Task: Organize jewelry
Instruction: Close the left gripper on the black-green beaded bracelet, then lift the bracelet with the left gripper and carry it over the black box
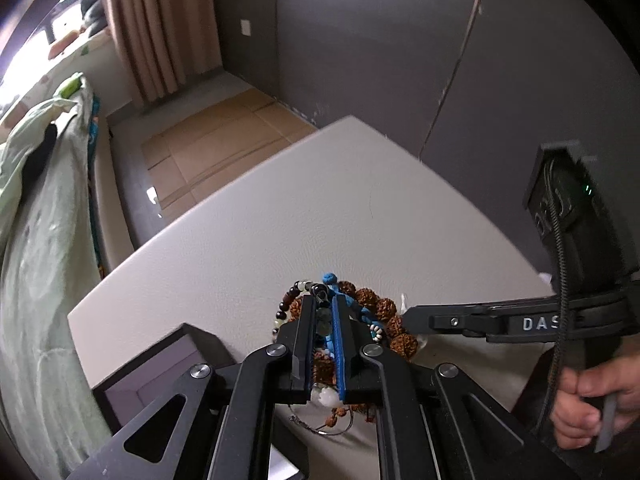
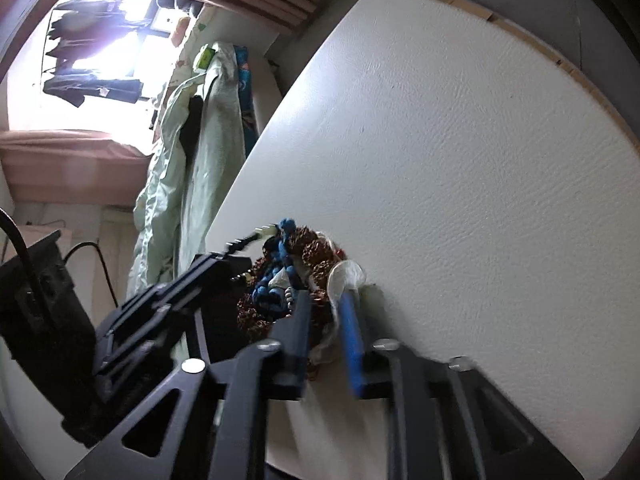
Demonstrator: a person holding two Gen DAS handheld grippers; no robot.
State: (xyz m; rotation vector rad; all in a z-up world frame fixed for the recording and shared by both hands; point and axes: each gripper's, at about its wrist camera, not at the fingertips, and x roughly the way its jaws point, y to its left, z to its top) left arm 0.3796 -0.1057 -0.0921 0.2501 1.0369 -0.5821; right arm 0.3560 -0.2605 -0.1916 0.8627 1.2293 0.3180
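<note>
A tangled jewelry pile (image 1: 384,312) lies on the white padded table (image 1: 280,220): a brown knobbly bead bracelet (image 2: 316,252), a blue knotted cord (image 2: 286,236) and a strand of dark and pale beads (image 1: 290,300). My left gripper (image 1: 324,304) points down into the pile, shut on the dark bead strand and the blue cord. A thin wire ring (image 1: 328,428) lies beneath it. My right gripper (image 2: 326,304) comes in from the right and is shut on a piece of clear plastic wrap (image 2: 346,276) at the pile's edge. In the right wrist view the left gripper (image 2: 240,246) shows at the left.
A dark open box (image 1: 160,376) sits at the table's near left corner. A hand (image 1: 588,400) holds the right gripper's handle. Beyond the table edge are a bed with a green quilt (image 1: 40,240), a curtain (image 1: 148,28), cardboard on the floor (image 1: 212,148) and a grey wall (image 1: 360,40).
</note>
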